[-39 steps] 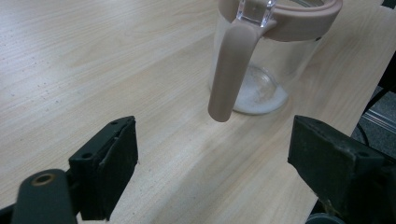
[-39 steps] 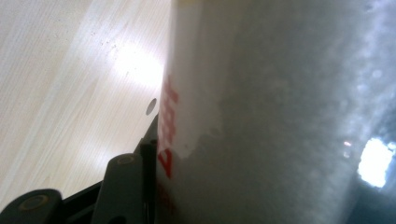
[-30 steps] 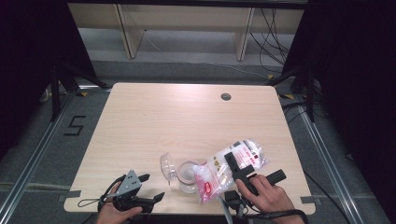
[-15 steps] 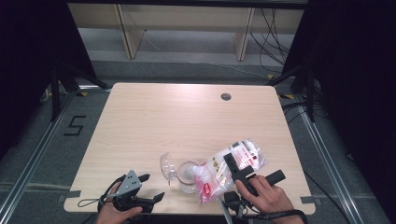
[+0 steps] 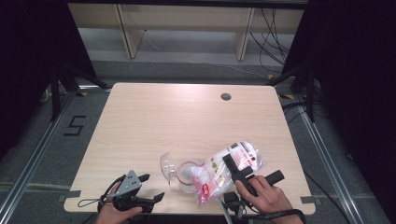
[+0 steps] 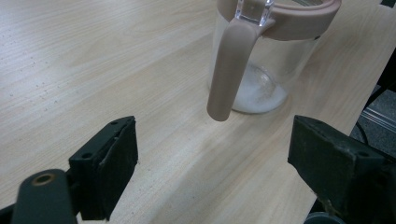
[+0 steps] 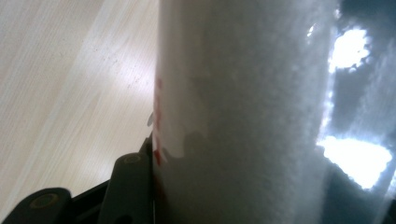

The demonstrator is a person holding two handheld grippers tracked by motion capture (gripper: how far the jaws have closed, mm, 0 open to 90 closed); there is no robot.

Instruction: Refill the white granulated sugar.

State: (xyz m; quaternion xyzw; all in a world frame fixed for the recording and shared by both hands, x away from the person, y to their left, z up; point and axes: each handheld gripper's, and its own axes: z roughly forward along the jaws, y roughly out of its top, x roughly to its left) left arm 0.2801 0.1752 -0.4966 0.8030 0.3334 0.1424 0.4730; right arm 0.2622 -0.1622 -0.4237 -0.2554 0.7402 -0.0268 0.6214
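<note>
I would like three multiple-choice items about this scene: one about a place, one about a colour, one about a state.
1. Where does the clear jug stand?
A. by the table's near edge
B. by the far edge
C. on the floor

2. What colour is the jug's handle?
A. blue
B. pinkish beige
C. green

3. How is the left gripper?
A. shut on the jug
B. shut on the bag
C. open, holding nothing

Answers: 1 A, the high view shows it near the person's hands. 2 B, seen in the left gripper view. 3 C, its jaws stand wide apart, short of the handle.
</note>
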